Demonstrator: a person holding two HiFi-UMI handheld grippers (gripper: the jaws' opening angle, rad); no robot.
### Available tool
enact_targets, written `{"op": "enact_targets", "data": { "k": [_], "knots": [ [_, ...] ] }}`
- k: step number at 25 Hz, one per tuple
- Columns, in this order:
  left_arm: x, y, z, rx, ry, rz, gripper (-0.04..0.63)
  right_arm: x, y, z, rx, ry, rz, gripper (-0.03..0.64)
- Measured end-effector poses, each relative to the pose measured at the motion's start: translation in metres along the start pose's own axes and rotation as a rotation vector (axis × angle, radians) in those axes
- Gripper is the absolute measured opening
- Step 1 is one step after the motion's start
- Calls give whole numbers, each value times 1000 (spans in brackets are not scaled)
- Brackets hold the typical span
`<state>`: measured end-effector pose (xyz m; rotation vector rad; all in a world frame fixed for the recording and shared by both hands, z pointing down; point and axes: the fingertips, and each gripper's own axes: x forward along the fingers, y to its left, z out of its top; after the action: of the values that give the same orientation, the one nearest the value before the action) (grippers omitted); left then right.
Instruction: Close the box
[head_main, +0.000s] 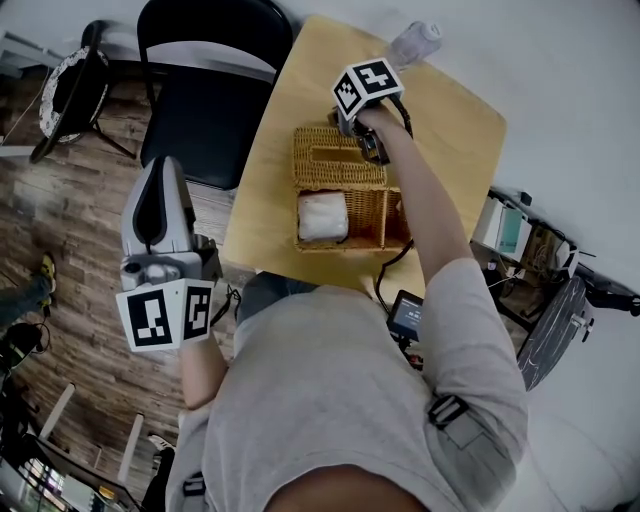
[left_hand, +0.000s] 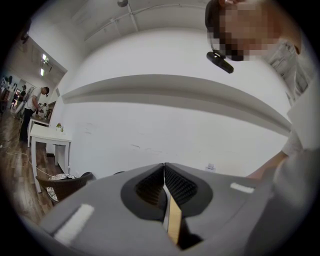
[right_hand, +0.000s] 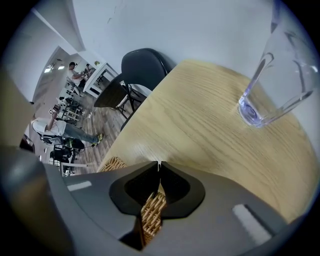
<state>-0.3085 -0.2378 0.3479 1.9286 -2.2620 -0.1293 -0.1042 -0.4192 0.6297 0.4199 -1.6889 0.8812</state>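
Observation:
A wicker box (head_main: 370, 215) stands on the wooden table (head_main: 290, 70) with a white packet (head_main: 322, 217) inside. Its lid (head_main: 325, 160) lies opened back flat, on the far side of the box. My right gripper (head_main: 374, 152) is at the lid's right edge, shut on it; in the right gripper view the tips (right_hand: 158, 163) meet and the wicker lid (right_hand: 151, 216) sits between the jaws. My left gripper (head_main: 165, 168) hangs left of the table over the floor, pointing away from the box. Its jaws (left_hand: 164, 165) are shut on nothing.
A clear plastic bottle (head_main: 412, 45) stands at the table's far edge, also seen as a clear bottle (right_hand: 272, 85) right of my right gripper. A black chair (head_main: 205, 90) stands left of the table. A second chair (head_main: 70, 95) and people (right_hand: 60, 131) are farther off on the wooden floor.

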Motion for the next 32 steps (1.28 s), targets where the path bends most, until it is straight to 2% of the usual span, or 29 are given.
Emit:
{"op": "enact_targets", "data": {
  "k": [22, 32],
  "knots": [
    [-15, -32, 19, 18, -45, -102, 60, -81, 35, 3, -55, -267, 33, 20],
    [-36, -48, 27, 23, -69, -150, 60, -126, 59, -11, -76, -381, 42, 20]
  ]
}}
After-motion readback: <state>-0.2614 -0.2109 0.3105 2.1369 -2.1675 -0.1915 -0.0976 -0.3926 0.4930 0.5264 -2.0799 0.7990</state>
